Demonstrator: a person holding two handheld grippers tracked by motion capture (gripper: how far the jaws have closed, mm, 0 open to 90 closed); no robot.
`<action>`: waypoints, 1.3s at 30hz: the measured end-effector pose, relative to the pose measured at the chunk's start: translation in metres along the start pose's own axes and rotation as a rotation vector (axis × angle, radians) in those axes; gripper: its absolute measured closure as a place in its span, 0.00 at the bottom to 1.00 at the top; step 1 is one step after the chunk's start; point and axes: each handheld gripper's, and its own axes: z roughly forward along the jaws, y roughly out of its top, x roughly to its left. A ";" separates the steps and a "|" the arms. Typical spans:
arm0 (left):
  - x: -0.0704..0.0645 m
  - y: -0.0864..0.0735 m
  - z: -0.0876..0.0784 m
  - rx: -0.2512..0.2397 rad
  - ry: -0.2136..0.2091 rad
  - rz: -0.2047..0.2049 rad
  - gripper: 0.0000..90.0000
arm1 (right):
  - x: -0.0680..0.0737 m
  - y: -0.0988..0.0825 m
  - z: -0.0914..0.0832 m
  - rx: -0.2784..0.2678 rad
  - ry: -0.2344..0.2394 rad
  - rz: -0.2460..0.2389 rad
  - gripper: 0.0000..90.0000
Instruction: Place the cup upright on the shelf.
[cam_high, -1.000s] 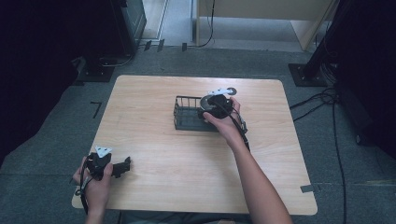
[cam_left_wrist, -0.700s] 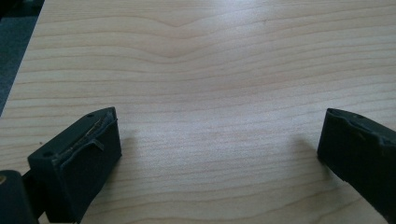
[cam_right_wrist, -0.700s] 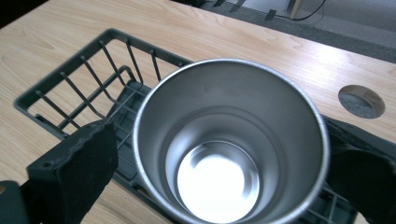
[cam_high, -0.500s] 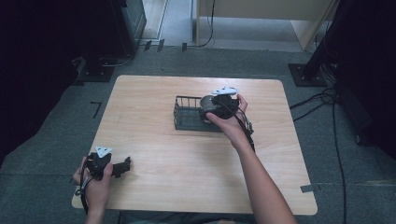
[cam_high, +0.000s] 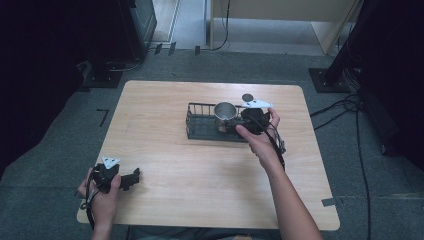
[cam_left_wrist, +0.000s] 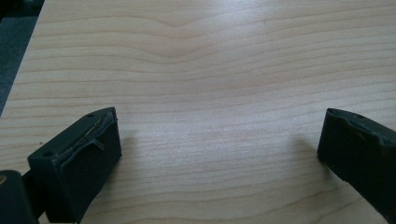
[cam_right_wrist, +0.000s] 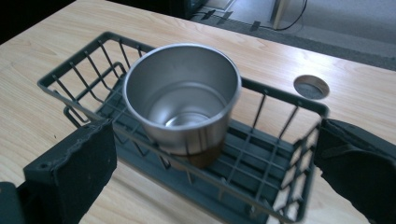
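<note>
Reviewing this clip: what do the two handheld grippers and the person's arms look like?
Both are black handheld units. The left gripper and right gripper each carry a pale grey three-cornered plate on top and trail a black cable. Their jaws are blocky black pads with rough, worn edges. The forearms are bare, with no sleeves or gloves visible.

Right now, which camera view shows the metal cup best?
The right gripper view: the metal cup is close, upright in the wire basket, its inside visible. The high view shows it small. The left gripper view faces bare table.
</note>
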 end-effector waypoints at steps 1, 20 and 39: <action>0.000 0.000 0.000 0.000 0.000 0.000 0.00 | -0.002 -0.002 -0.002 -0.002 0.000 -0.001 0.00; 0.000 0.000 0.000 -0.002 0.000 -0.001 0.00 | -0.024 -0.037 -0.032 -0.010 -0.036 0.024 0.00; 0.000 0.000 0.000 0.000 0.000 0.002 0.00 | -0.053 -0.078 -0.050 0.006 -0.091 0.068 0.00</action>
